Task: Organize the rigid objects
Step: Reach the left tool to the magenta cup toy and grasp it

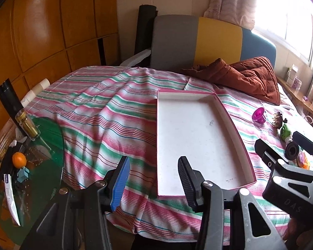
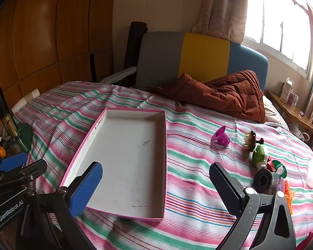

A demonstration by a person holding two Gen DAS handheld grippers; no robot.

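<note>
— Tray (image 2: 123, 156) first: where does it sit?

— Left of middle in my right wrist view, flat on the striped bedspread (image 2: 187, 187). It is shallow, white inside with a pink rim, and nothing lies in it. In my left wrist view the same tray (image 1: 196, 137) fills the middle and runs toward the lower right.

— And the small things?

— Right side of the right view, on the bedspread and apart from the tray. A purple cup (image 2: 220, 138) lies tipped over at middle right. Just right of it is a brown hair clip (image 2: 250, 143), then a green toy (image 2: 259, 155) just below that. A black round piece (image 2: 262, 180) sits lower, near my right claw's dark finger, with orange plastic bits (image 2: 289, 193) beside it at the lower right edge.

— Your claws?

— My right claw (image 2: 156, 189) stands wide open at the bottom of the frame, holding nothing, its blue finger over the tray's near corner. My left claw (image 1: 154, 184) is about half open and empty too, at the bottom of its view, its dark finger over the tray's near edge.

— Anything else?

— A brown quilt (image 2: 225, 93) is heaped at upper right, against the grey, yellow and blue headboard (image 2: 202, 58). At far left, a green glass table (image 1: 43, 145) carries an orange (image 1: 19, 159).
</note>
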